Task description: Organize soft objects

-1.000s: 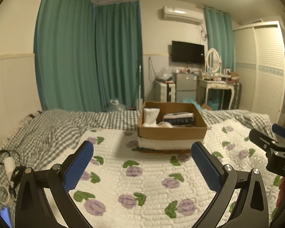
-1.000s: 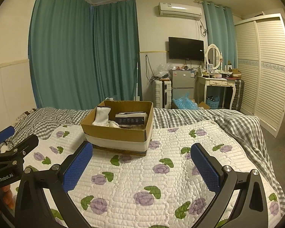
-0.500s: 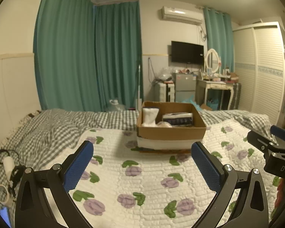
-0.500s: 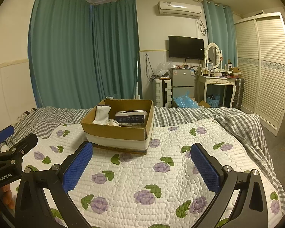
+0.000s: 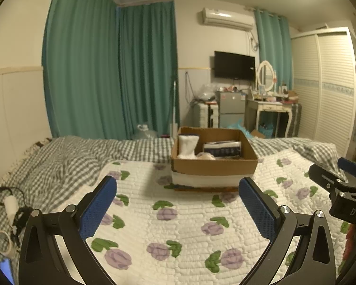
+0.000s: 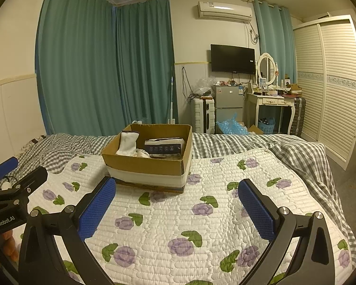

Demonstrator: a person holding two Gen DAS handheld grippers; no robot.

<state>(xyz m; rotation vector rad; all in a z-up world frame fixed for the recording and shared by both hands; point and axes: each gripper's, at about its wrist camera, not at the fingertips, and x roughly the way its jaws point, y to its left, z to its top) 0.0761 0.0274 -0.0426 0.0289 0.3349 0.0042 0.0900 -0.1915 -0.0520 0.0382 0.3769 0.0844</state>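
Observation:
A cardboard box (image 5: 213, 166) (image 6: 152, 163) stands on the floral quilt (image 5: 178, 225) (image 6: 201, 220) ahead of both grippers. In it are a white sock (image 5: 187, 146) (image 6: 127, 143), a dark folded pack (image 5: 222, 150) (image 6: 163, 147) and a small pale item (image 5: 205, 156) (image 6: 140, 153). My left gripper (image 5: 178, 206) is open and empty, held above the quilt short of the box. My right gripper (image 6: 176, 206) is open and empty, also short of the box. The right gripper also shows at the right edge of the left wrist view (image 5: 344, 190); the left one shows at the left edge of the right wrist view (image 6: 9, 190).
A grey checked blanket (image 5: 66, 163) (image 6: 284, 147) covers the far and left parts of the bed. Cables and a white charger (image 5: 9, 206) lie at the left edge. A wardrobe (image 6: 332, 83), dressing table (image 6: 270, 102) and small fridge (image 6: 227, 102) stand beyond the bed.
Both views have shifted only slightly; the box sits a touch higher in frame. Both grippers stay open and empty.

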